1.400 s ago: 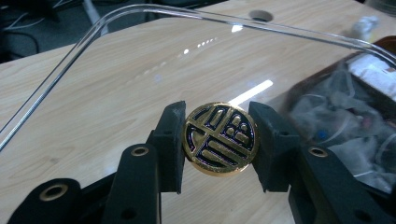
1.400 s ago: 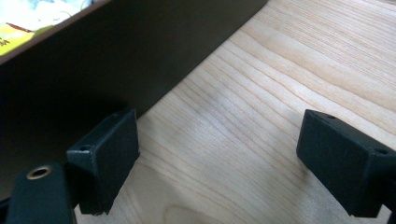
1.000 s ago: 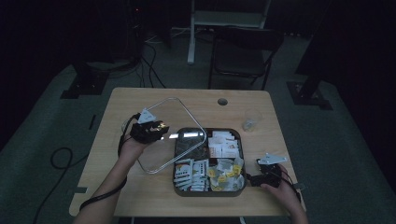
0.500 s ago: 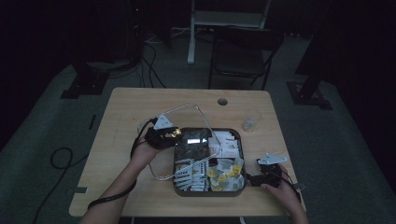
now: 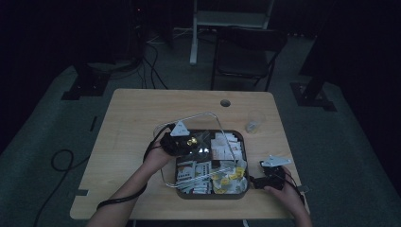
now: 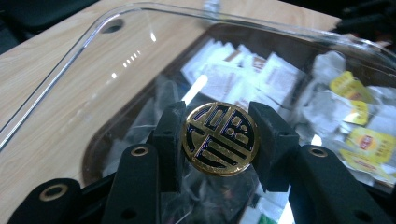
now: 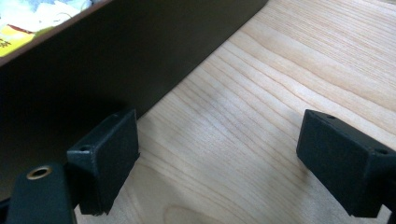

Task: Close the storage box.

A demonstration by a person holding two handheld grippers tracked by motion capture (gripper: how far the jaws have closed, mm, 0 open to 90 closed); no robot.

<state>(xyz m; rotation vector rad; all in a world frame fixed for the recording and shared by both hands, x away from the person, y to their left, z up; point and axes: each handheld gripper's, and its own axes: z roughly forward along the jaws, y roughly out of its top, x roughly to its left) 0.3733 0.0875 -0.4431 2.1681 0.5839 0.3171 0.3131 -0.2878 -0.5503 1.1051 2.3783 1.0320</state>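
Since the earlier frames the left claw (image 5: 189,143) has carried the clear lid (image 5: 201,124), clenched on its round gold knob (image 6: 220,138), from the bare bench (image 5: 132,123) to over the dark tray (image 5: 243,189) of tea bags (image 5: 227,177). The right claw (image 7: 219,163) rests released on the bench, beside the tray wall. Tilted as it hangs, the lid could catch the tray's rim and knock packets out, or pivot on the knob.

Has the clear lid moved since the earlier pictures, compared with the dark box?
Yes. The clear lid, held by its gold knob in the left claw, has shifted right across the table and now hangs over the dark box.
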